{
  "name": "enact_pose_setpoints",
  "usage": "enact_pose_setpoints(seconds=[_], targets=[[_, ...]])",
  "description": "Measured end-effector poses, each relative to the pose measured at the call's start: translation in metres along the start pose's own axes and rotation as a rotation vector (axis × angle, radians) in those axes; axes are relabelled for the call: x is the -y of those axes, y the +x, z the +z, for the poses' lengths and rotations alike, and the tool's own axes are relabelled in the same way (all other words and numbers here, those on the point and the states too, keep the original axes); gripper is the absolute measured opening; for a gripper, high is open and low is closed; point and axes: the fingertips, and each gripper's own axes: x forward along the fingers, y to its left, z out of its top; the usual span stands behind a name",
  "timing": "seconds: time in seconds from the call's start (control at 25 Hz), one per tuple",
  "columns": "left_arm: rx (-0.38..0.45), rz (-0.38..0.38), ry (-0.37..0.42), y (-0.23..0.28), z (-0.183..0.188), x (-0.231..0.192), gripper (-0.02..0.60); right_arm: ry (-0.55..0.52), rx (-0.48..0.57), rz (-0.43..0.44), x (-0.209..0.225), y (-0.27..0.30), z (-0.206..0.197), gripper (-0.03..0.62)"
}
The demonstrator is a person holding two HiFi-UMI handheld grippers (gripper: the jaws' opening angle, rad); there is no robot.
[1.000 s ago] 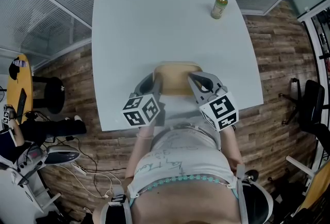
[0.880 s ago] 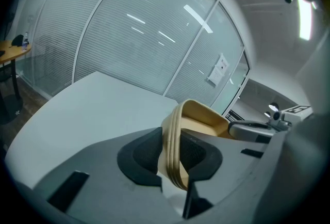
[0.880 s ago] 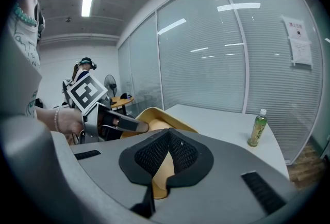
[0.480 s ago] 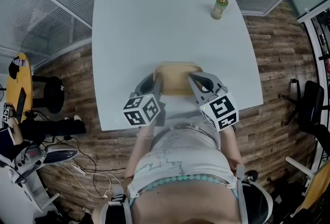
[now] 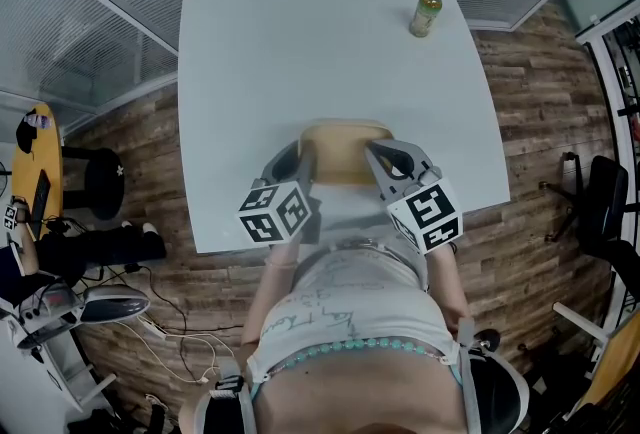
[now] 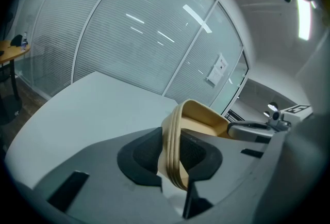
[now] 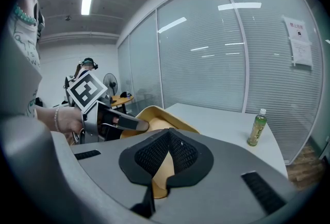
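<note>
A tan wooden tray hangs over the near part of the white table, held from both sides. My left gripper is shut on the tray's left rim. My right gripper is shut on the tray's right rim. In the right gripper view the left gripper shows across the tray, a hand behind it. In the left gripper view the right gripper shows at the tray's far side.
A green-tea bottle stands at the table's far right corner, also as bottle. Glass walls with blinds ring the table. A stool and cables lie left on the wood floor; a black chair stands right.
</note>
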Motion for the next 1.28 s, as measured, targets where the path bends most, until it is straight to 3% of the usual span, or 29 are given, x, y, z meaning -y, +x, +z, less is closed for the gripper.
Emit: enact_pose_setpoints(seconds=[1.28], targets=[[-0.004, -0.004, -0.005, 0.0022, -0.004, 0.0009, 0.061, 0.019, 0.025, -0.012, 0.0036, -0.0017, 0.0007, 0.0]])
